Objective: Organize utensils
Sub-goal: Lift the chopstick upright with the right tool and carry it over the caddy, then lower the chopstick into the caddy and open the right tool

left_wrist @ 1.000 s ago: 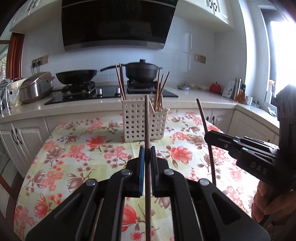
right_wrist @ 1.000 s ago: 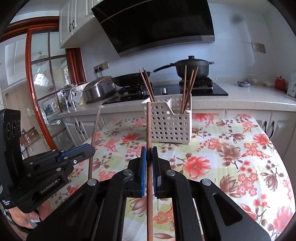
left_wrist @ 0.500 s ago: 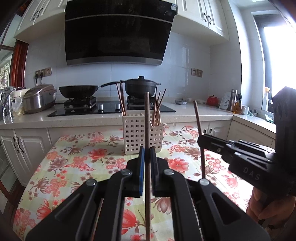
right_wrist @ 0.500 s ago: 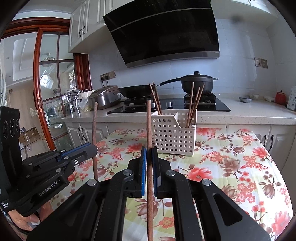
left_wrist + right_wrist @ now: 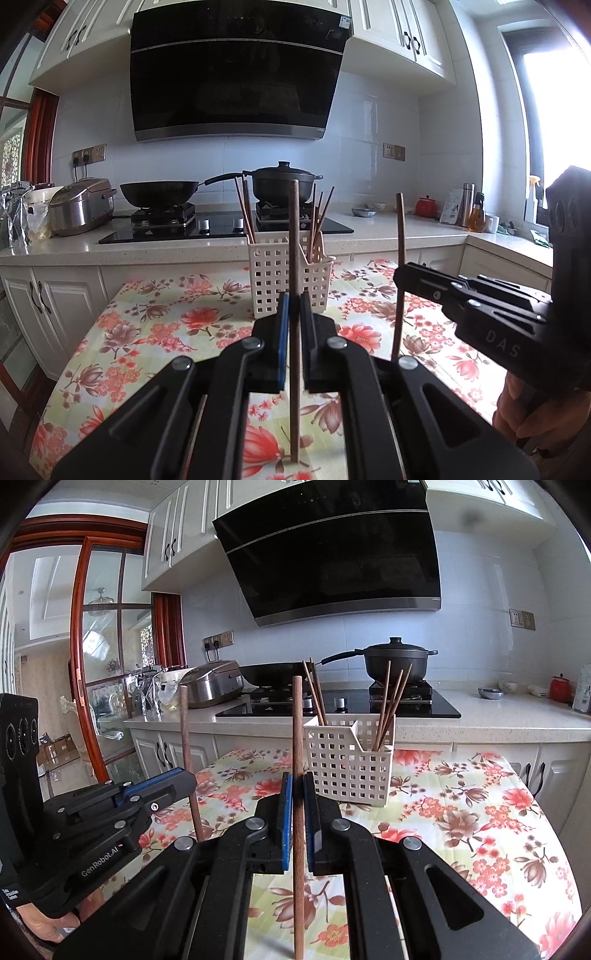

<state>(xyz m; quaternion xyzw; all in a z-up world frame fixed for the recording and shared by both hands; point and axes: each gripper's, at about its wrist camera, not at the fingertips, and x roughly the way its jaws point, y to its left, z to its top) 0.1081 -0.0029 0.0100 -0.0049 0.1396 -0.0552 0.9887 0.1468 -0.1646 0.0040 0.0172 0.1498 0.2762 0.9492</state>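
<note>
My left gripper [image 5: 294, 306] is shut on a brown chopstick [image 5: 294, 236] held upright. My right gripper [image 5: 297, 786] is shut on another brown chopstick [image 5: 297, 731], also upright. Each gripper shows in the other's view: the right one [image 5: 400, 271] with its chopstick [image 5: 400, 229], the left one [image 5: 186, 777] with its chopstick [image 5: 185, 731]. A white lattice utensil basket [image 5: 273, 280] [image 5: 351, 771] stands at the far side of the floral table and holds several chopsticks [image 5: 388, 701] in two compartments. Both grippers hover above the table, short of the basket.
The table carries a floral cloth [image 5: 166, 325] [image 5: 480, 812]. Behind it runs a counter with a hob, a wok [image 5: 159, 190], a black pot [image 5: 395, 661] and a rice cooker [image 5: 79, 206]. A glass door [image 5: 99, 664] is at the left.
Both grippers have risen and tilted up, so the basket sits lower in each view. Both still hold their chopsticks.
</note>
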